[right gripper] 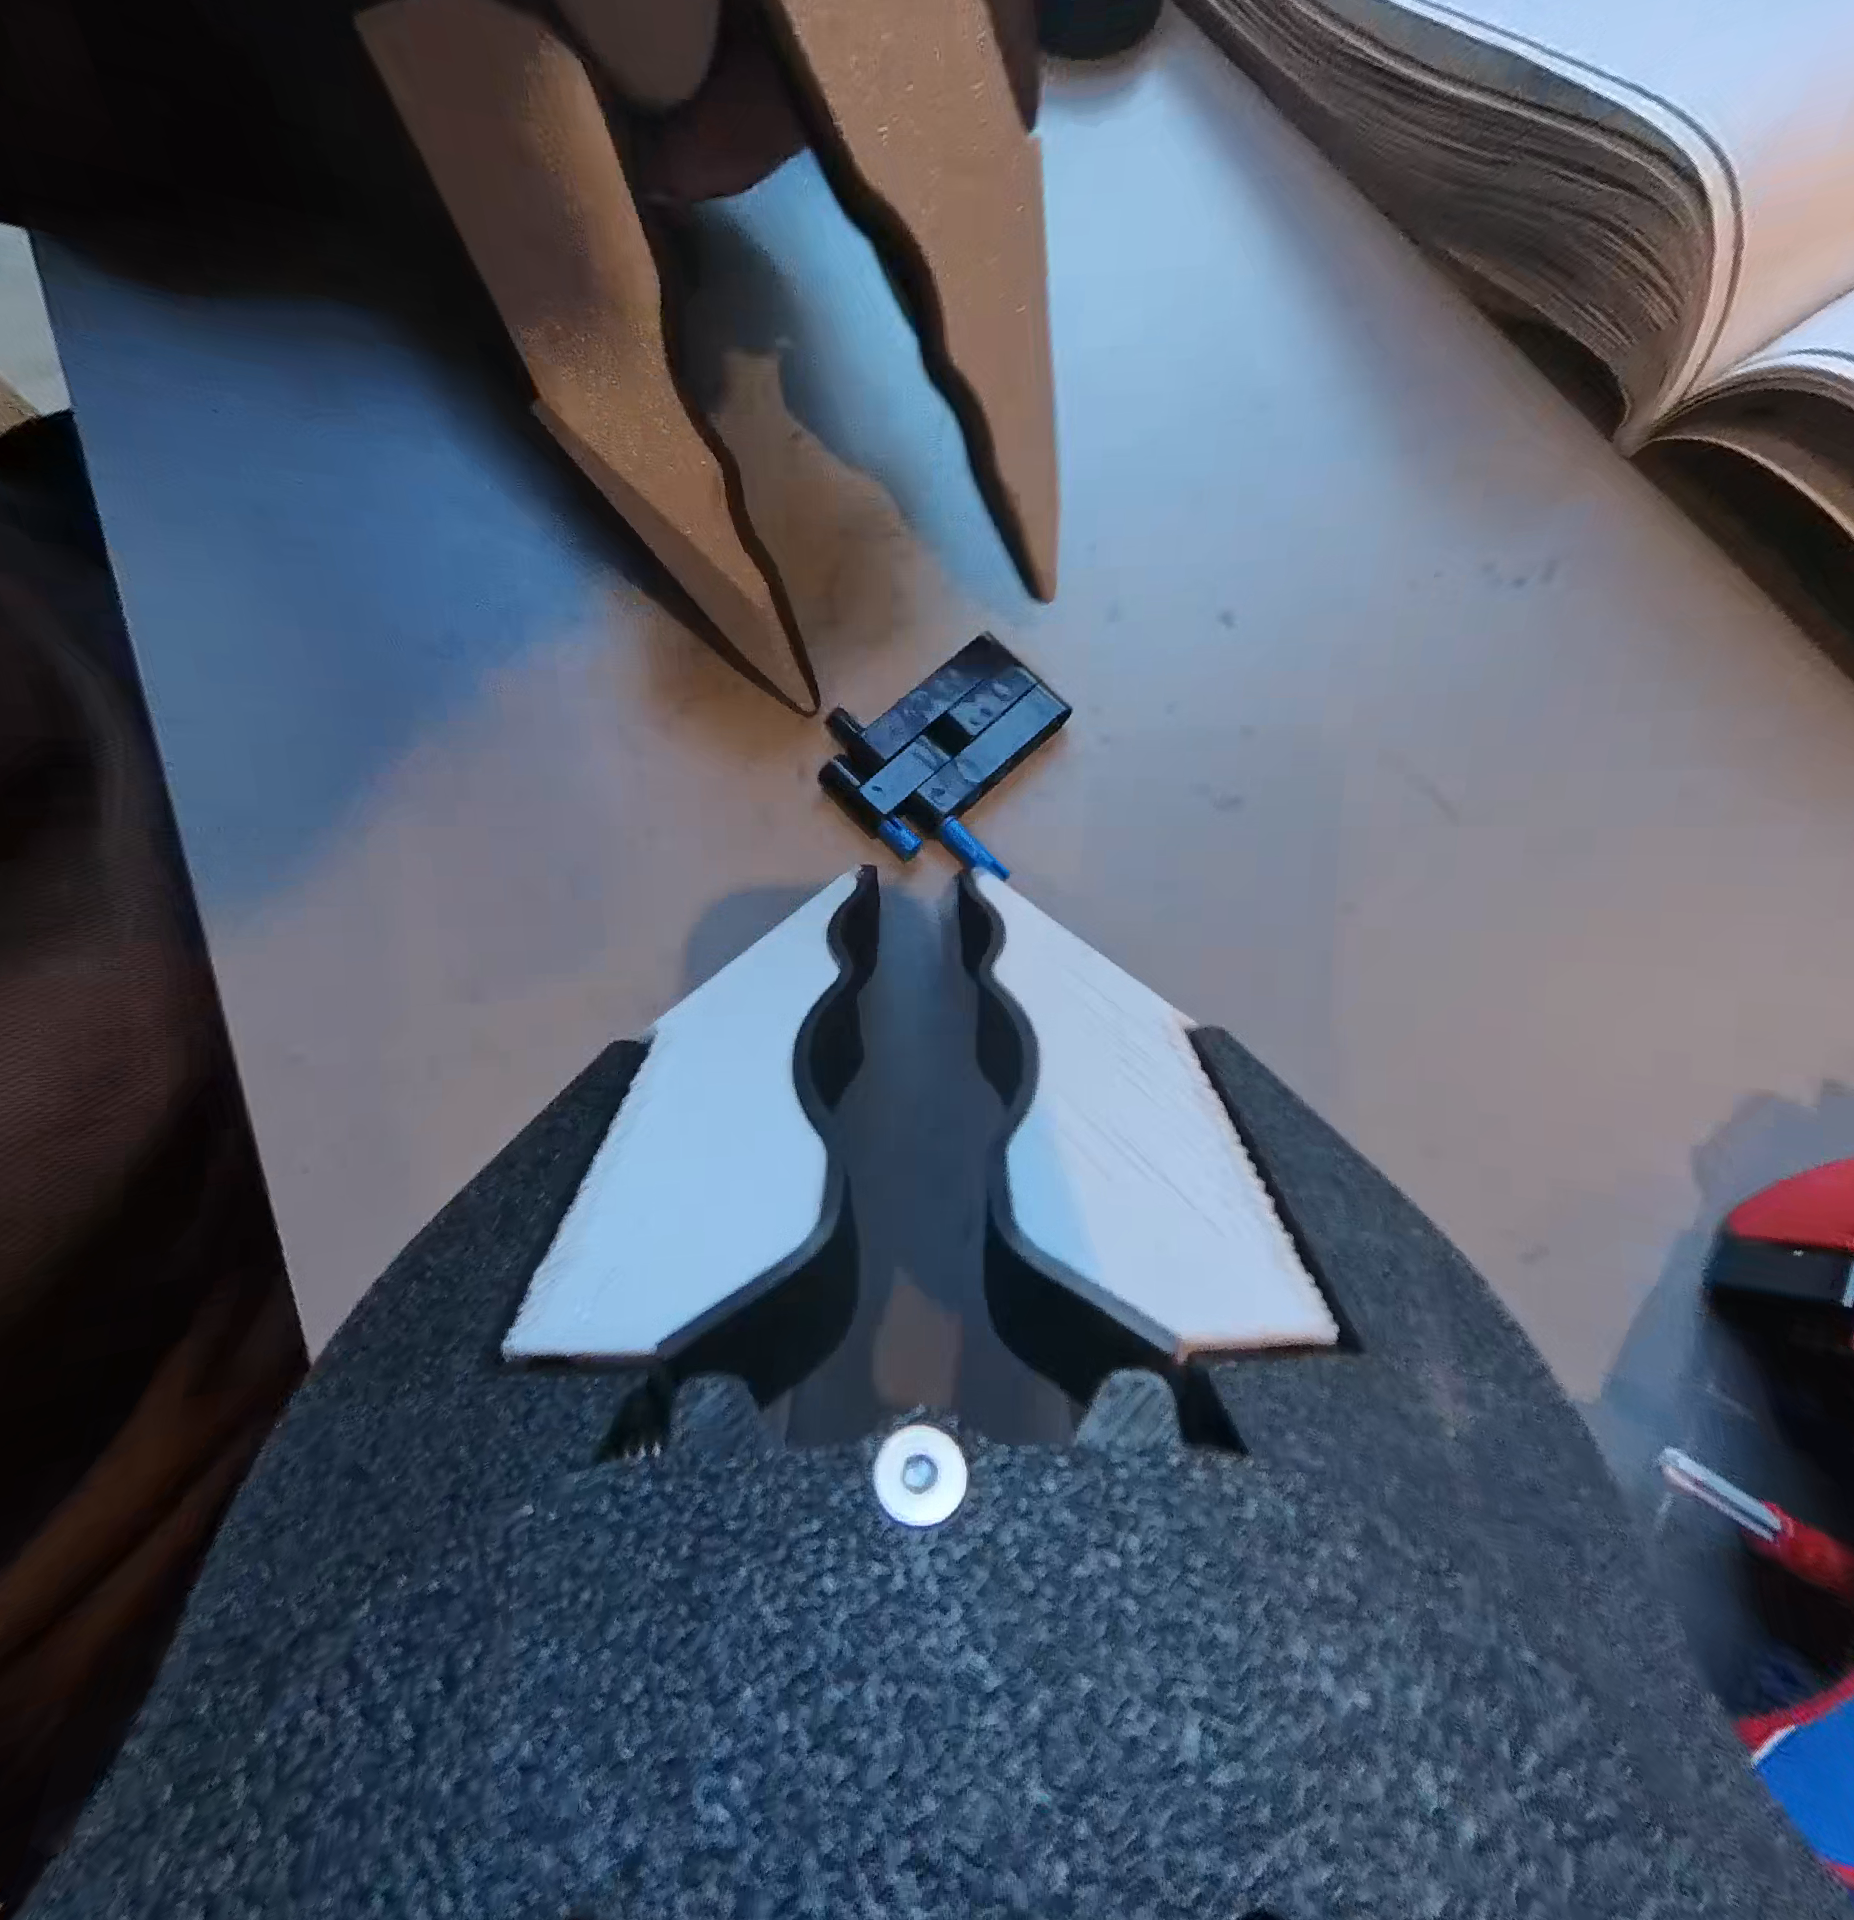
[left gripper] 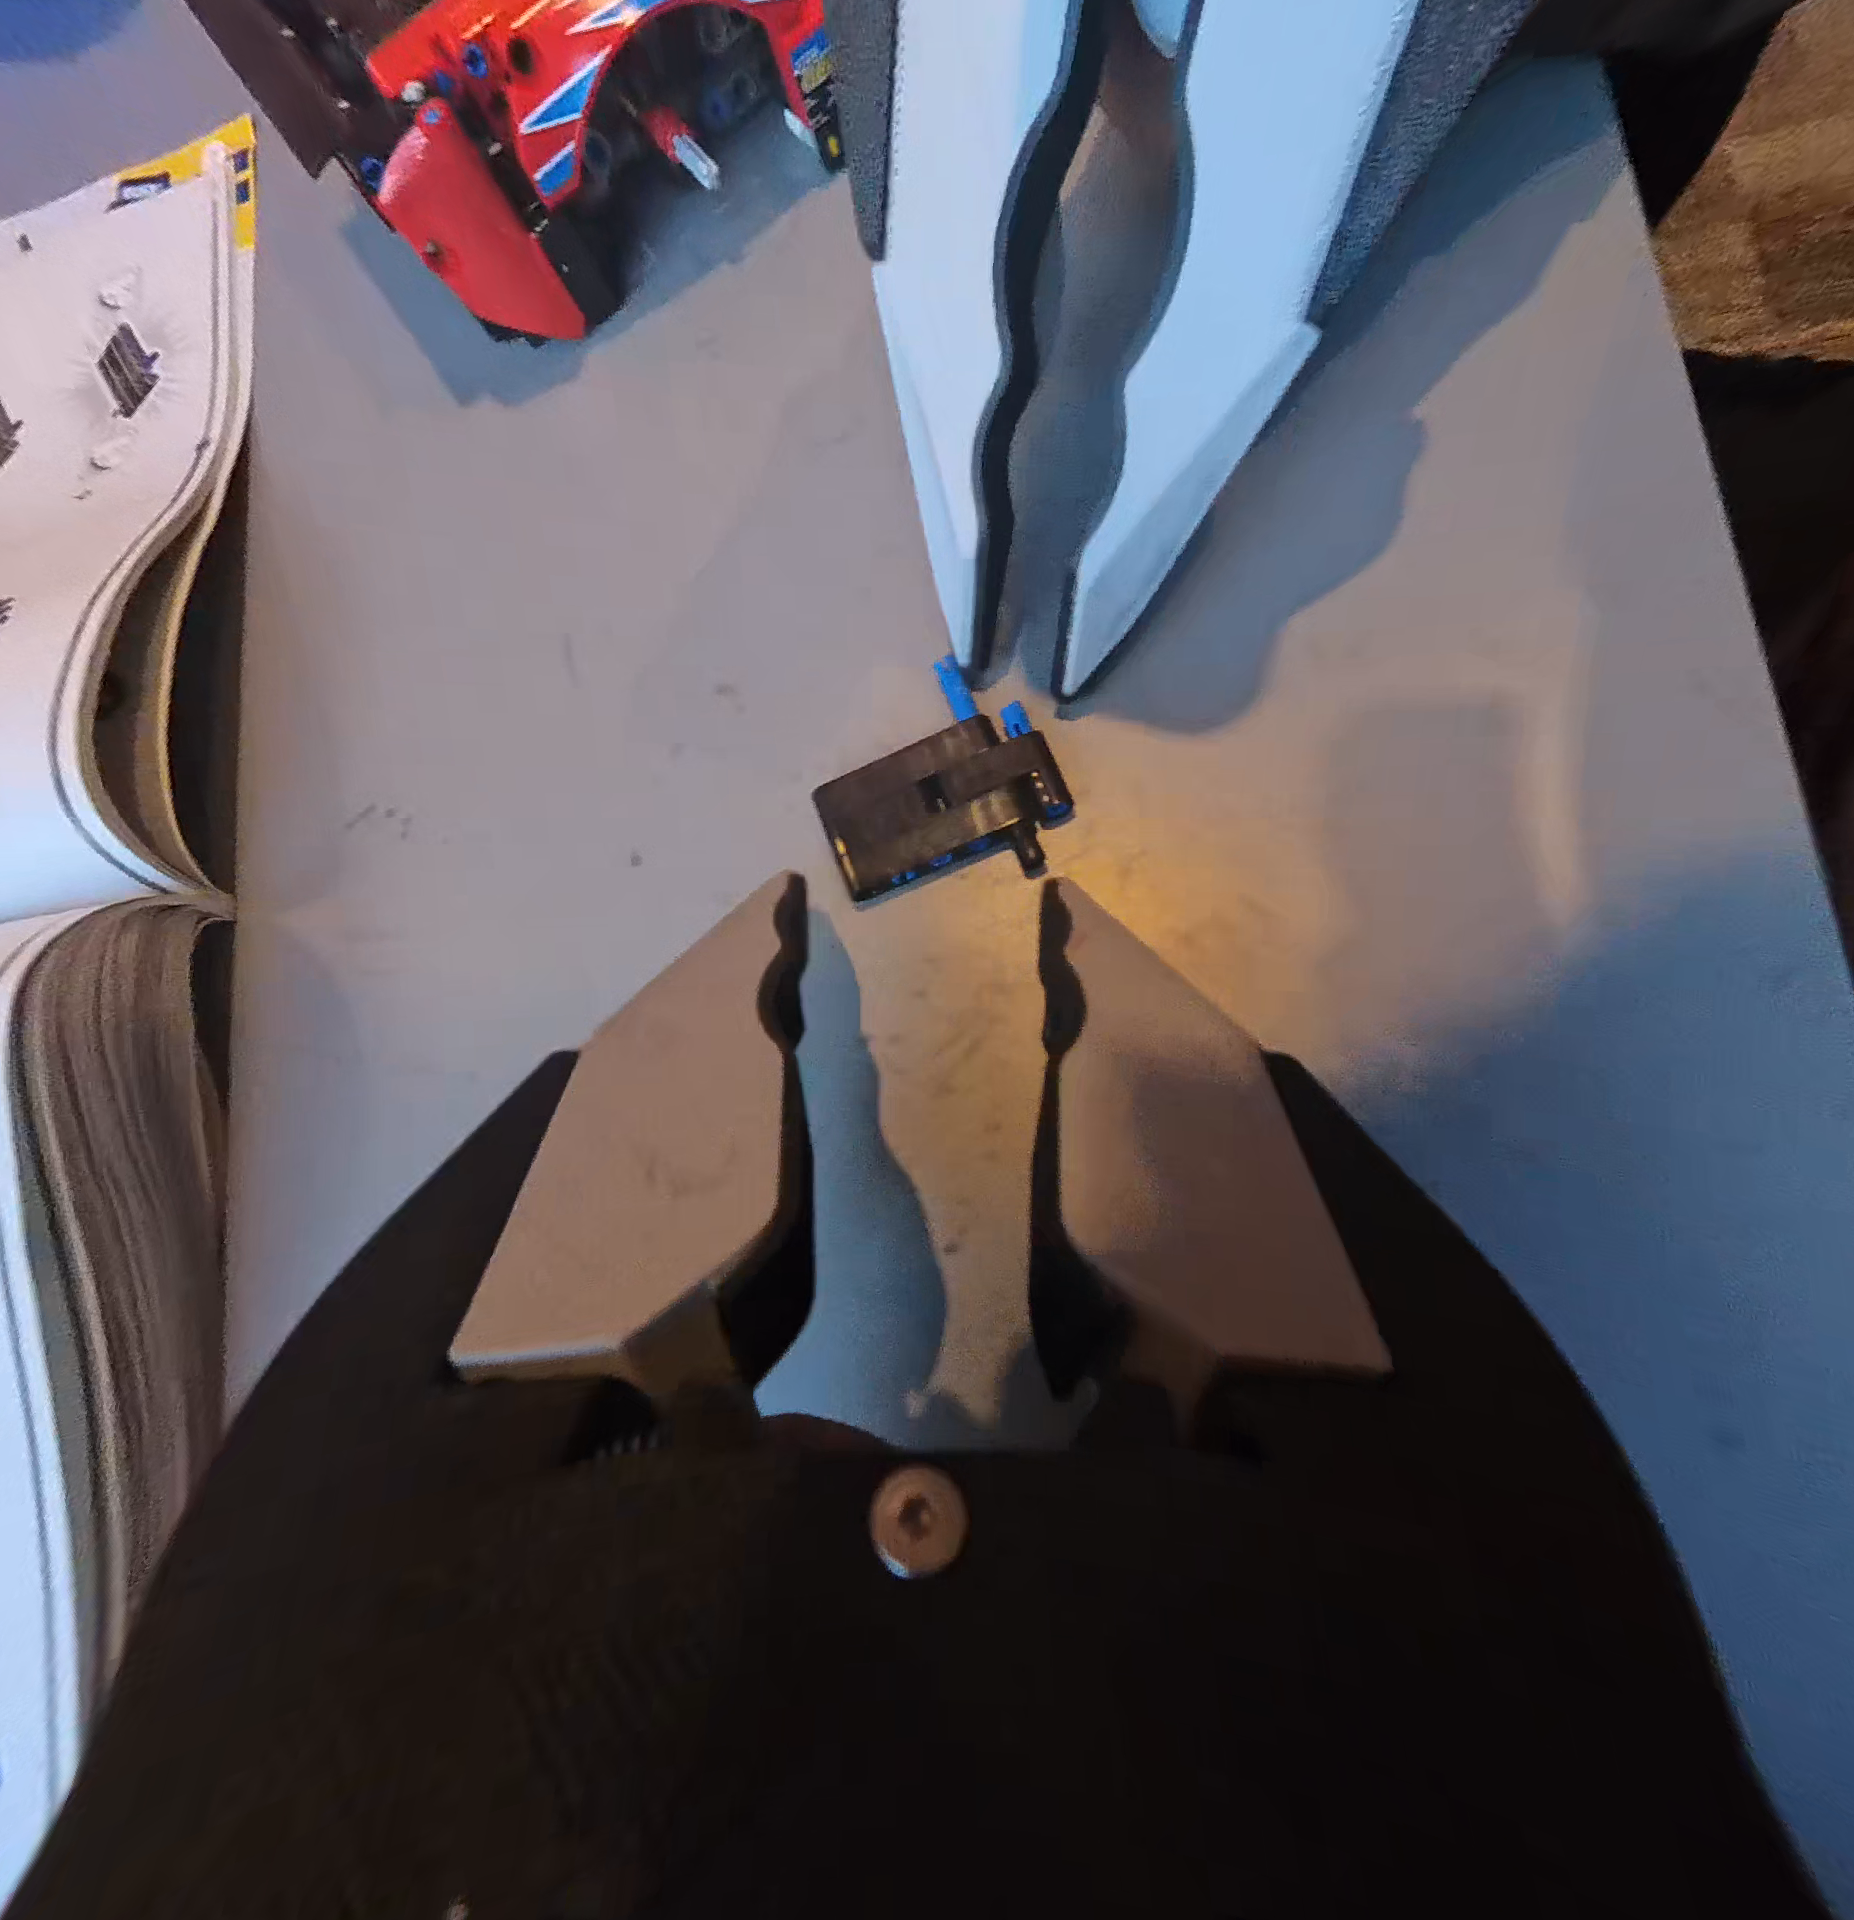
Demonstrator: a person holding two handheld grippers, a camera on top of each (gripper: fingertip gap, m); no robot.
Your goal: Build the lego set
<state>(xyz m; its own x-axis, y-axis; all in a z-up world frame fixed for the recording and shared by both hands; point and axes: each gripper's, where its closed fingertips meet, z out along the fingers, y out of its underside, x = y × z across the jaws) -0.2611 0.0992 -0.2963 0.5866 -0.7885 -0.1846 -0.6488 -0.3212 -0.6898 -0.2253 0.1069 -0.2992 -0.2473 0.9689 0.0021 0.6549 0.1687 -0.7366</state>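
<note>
Left wrist view showed the left gripper (left gripper: 923,894), with tan wedge-shaped fingers on a black body, poised low over the pale grey surface (left gripper: 507,675). Its jaws stood apart with nothing between them. Just beyond its fingertips lay the small black lego assembly of stacked beams (left gripper: 938,810), flat on the surface near the centre of the view. Two short blue pins (left gripper: 952,691) projected from the far end of the assembly, and a black pin stub projected from its right side.

The right gripper (left gripper: 1016,681), with white wedge-shaped fingers lined in black, entered from the far side and pointed back toward the left one. Its jaws stood slightly apart and held nothing; its tips sat just beside the blue pins, and contact could not be confirmed. The assembly lay between the two grippers.

At the far left stood a partly built red lego car body with blue and white markings (left gripper: 507,177). An open instruction booklet with thick white pages (left gripper: 102,520) lay along the left edge of the surface.

Right wrist view confirmed the arrangement from the opposite side. The right gripper (right gripper: 915,878) was narrowly parted and empty, its tips near the blue pins (right gripper: 970,836) of the assembly (right gripper: 954,738). The left gripper (right gripper: 928,649) hung beyond with its jaws wider apart, one tip just beside the black pin stub. The booklet (right gripper: 1629,208) occupied the far right, and the red car body (right gripper: 1827,1351) the near right edge.
</note>
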